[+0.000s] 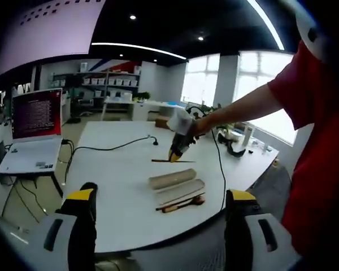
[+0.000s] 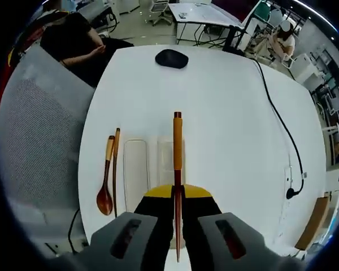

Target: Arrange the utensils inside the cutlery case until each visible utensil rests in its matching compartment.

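The right gripper [image 2: 177,210] is closest to the camera in the right gripper view. Its two jaws are pressed together on a wooden chopstick [image 2: 177,152]. The chopstick sticks straight out in front, over the white cutlery case [image 2: 137,169]. The case lies open on the white bench [image 2: 226,113], with a lid half and a tray half side by side. I cannot tell for sure which half has the compartments, because the white parts are hard to see.

Just beside the case, on its left in this view, lie a wooden spoon [image 2: 105,189] and a second chopstick [image 2: 116,169]. They rest on the bench, not in the case yet.

The chopstick is thin, stiff and light. It is smooth, so it could slip or spin if the hold is loose. Holding it near the thick end, as now, looks good for laying it down flat in a long slot. The spoon will be best picked up by its thin handle, not the round bowl.

In the left gripper view, the left gripper [image 1: 161,226] has its jaws spread wide and holds nothing. It hangs back near the bench edge. Far across the bench, a person's hand holds the right gripper [image 1: 175,153] with the chopstick, above the case [image 1: 175,185]. A laptop [image 1: 31,135] sits off to one side
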A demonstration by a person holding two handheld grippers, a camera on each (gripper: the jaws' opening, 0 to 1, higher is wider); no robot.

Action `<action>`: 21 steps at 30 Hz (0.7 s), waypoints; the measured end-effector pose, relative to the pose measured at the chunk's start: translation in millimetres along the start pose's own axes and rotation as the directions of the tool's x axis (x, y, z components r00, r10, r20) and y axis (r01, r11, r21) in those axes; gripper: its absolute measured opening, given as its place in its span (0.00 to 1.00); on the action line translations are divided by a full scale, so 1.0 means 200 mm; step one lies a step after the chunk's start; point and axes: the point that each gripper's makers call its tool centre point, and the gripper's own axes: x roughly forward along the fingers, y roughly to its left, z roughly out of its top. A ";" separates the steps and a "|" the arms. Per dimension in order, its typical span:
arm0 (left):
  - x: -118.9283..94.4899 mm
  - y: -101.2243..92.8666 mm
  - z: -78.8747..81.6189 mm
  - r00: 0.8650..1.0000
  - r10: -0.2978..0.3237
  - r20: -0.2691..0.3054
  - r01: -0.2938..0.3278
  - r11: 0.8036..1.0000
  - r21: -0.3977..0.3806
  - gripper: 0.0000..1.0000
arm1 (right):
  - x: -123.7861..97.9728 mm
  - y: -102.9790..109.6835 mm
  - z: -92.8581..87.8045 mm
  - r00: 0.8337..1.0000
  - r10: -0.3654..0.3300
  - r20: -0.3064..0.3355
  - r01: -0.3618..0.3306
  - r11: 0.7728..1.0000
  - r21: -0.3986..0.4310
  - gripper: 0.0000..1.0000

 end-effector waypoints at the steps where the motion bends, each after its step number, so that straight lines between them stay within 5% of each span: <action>1: 0.00 0.01 0.00 1.000 0.005 0.001 -0.005 1.000 -0.001 0.97 | 0.00 0.00 0.00 1.000 0.000 0.000 0.000 1.000 -0.001 0.01; 21: -0.04 -0.02 -0.03 0.999 0.043 -0.025 -0.042 0.999 0.017 0.97 | 0.21 -0.01 -0.05 1.000 -0.012 0.011 0.011 0.999 0.033 0.01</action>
